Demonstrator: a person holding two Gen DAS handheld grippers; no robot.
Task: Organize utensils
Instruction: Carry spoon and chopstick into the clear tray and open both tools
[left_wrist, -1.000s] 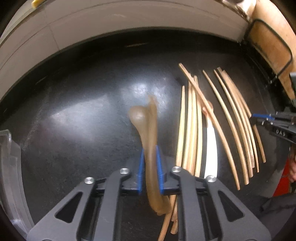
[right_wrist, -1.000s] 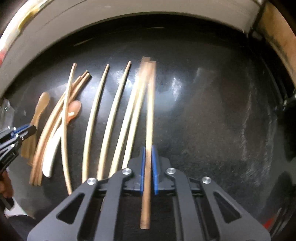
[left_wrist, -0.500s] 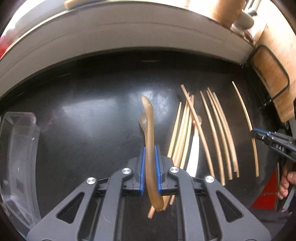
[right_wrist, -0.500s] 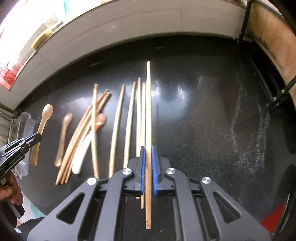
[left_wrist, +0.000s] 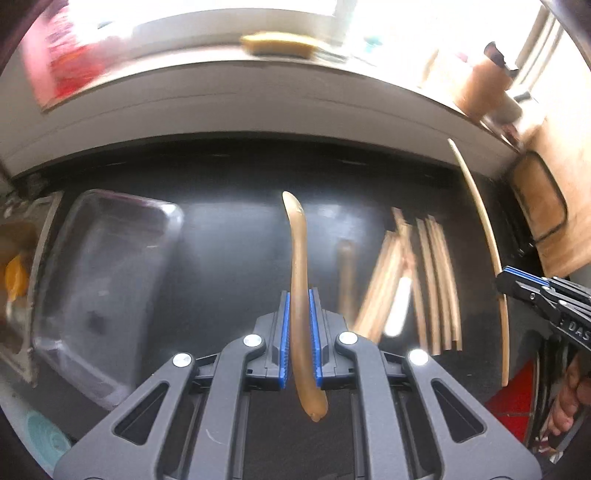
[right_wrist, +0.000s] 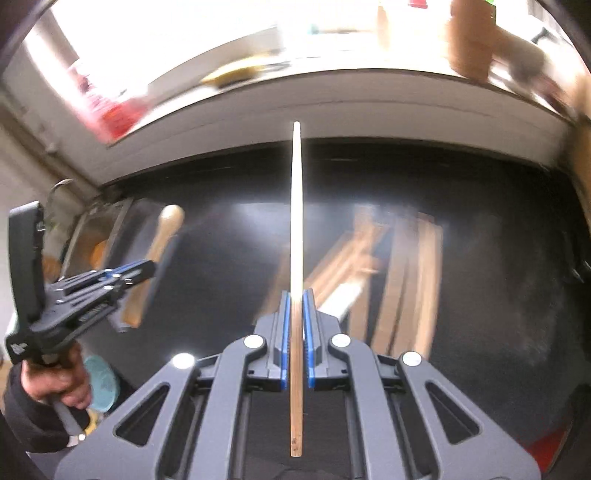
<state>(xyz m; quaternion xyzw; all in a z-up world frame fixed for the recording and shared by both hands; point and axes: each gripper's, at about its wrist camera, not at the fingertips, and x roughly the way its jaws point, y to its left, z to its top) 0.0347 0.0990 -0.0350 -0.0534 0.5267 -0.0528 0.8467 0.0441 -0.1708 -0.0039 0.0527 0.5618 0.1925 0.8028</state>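
A wooden spoon (left_wrist: 299, 291) is gripped in the closed jaws of the left gripper (left_wrist: 299, 328), above the black tabletop (left_wrist: 229, 236). A chopstick (right_wrist: 296, 258) is clamped by the right gripper (right_wrist: 296, 328). More chopsticks (left_wrist: 436, 280) are left lying below.

Black countertop (left_wrist: 229, 192): chopsticks (left_wrist: 436, 280), clear tray (left_wrist: 107, 280).

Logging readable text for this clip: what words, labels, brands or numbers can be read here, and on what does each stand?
"DAS": white letters on the side of the right gripper, cut off by the edge of the left wrist view; more may follow.
A small white mark low on the left gripper body: too blurred to read.
The red items on the sill: blurred, nothing legible.
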